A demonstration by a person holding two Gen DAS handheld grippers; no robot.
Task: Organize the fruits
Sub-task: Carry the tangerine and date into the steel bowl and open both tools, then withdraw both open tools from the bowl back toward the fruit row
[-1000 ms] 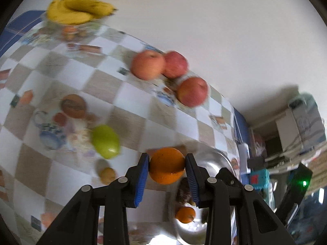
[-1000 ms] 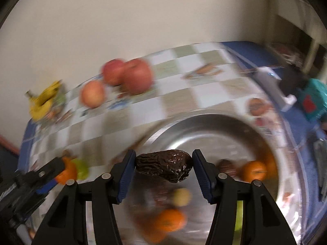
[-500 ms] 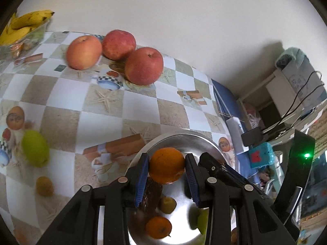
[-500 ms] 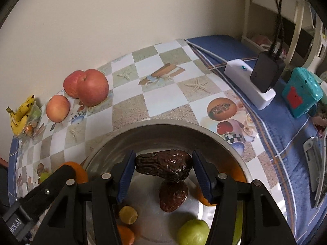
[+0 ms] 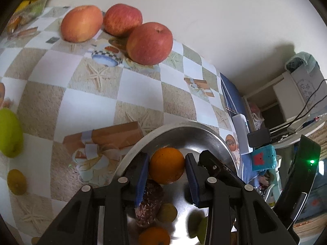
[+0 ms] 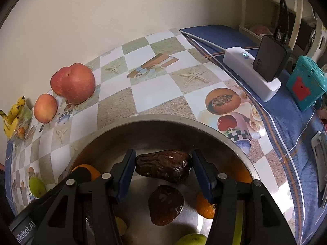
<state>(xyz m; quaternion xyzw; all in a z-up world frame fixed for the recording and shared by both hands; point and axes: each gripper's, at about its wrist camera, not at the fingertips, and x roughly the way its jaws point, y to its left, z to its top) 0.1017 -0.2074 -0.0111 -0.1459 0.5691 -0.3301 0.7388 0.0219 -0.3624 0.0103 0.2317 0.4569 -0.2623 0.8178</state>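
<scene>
My left gripper (image 5: 166,173) is shut on an orange (image 5: 166,165) and hangs over the near-left part of a steel bowl (image 5: 184,126). My right gripper (image 6: 163,173) is shut on a dark wrinkled fruit (image 6: 163,168) above the same bowl (image 6: 163,120). Inside the bowl lie another dark fruit (image 6: 165,205), an orange (image 6: 204,206), a small yellow fruit (image 5: 167,212) and green fruit (image 6: 191,239). The left gripper with its orange (image 6: 86,171) shows at the bowl's left rim in the right wrist view.
Three red apples (image 5: 149,42) sit by the wall, with bananas (image 6: 12,116) further left. A green fruit (image 5: 9,132) and a small yellow one (image 5: 17,181) lie on the checked cloth. A white power strip with a charger (image 6: 253,75) and a teal box (image 6: 304,85) stand right of the bowl.
Both grippers have moved toward the bowl and sunk over it, each still holding its fruit. The bowl now fills the lower part of both views.
</scene>
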